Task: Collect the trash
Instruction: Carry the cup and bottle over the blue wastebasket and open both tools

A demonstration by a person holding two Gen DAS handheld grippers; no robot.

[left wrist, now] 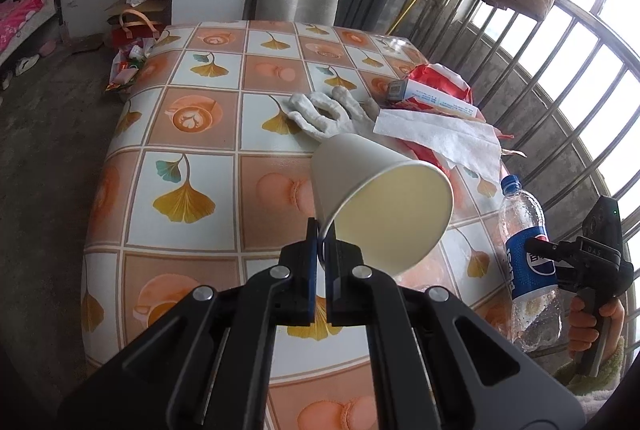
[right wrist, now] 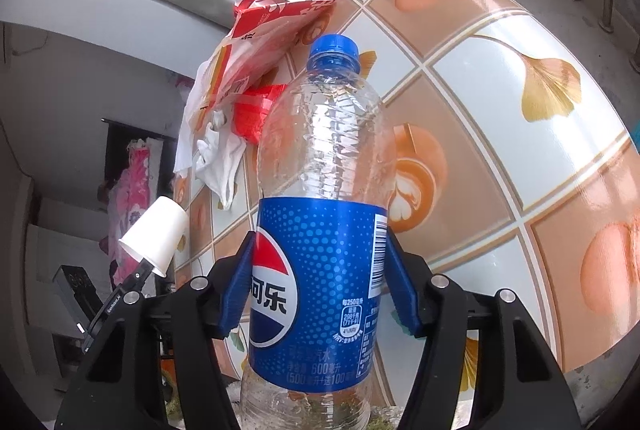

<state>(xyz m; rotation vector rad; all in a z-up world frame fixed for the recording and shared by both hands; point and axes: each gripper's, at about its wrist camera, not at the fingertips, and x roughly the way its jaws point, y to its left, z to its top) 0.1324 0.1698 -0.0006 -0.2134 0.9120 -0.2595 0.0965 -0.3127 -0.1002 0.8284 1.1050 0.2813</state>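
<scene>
My left gripper (left wrist: pixel 320 254) is shut on the rim of a white paper cup (left wrist: pixel 380 198), which hangs tilted above the tiled tablecloth with its mouth toward the camera. The same cup (right wrist: pixel 154 234) shows at the lower left of the right wrist view. My right gripper (right wrist: pixel 319 246) has its blue pads (right wrist: pixel 236 290) pressed on both sides of an empty clear Pepsi bottle (right wrist: pixel 320 150) with a blue cap and label. In the left wrist view the bottle (left wrist: pixel 528 262) leans at the table's right edge, with a person's hand (left wrist: pixel 588 326) on the gripper's handle.
On the table (left wrist: pixel 200 150) lie a crumpled white cloth (left wrist: pixel 332 110), a flat paper tissue (left wrist: pixel 436 138), a small carton (left wrist: pixel 424 94) and a red-and-white plastic bag (right wrist: pixel 276 14). A metal railing (left wrist: pixel 560 70) runs along the right. Bags and litter (left wrist: pixel 128 58) sit on the floor beyond the table's far left corner.
</scene>
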